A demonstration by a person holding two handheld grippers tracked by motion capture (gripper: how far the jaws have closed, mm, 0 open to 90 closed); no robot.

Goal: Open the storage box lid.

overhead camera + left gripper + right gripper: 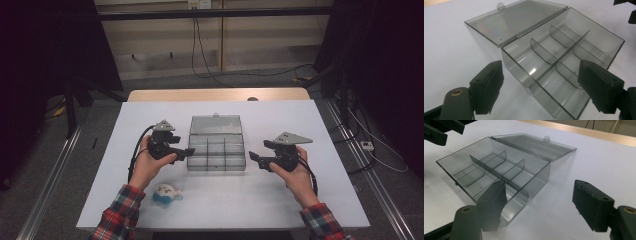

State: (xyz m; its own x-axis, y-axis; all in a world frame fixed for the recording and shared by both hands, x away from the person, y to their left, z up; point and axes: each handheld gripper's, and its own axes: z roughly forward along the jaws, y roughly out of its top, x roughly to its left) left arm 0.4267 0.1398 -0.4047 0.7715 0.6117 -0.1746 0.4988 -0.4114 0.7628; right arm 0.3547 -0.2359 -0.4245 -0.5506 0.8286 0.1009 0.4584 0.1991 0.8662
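So there's a smoky clear plastic organizer box (217,149) sitting about mid-table on the white tabletop (300,120), lid (215,124) flipped all the way back and lying flat on the far side. Inside it's split into small compartments by thin dividers, and they all look bare.

The left gripper (187,152) is right at the box's left end, jaws spread wide, nothing pinched. In the left gripper view the near corner of the box sits between the two black jaws, but neither pad presses on it.

The right gripper (254,159) is just off the right end, a small gap away. Jaws are released too: in the right gripper view one jaw overlaps the box's rounded corner, the other is out over bare table.

A little blue-and-white plush toy (165,192) lies near the front edge, by the left sleeve.
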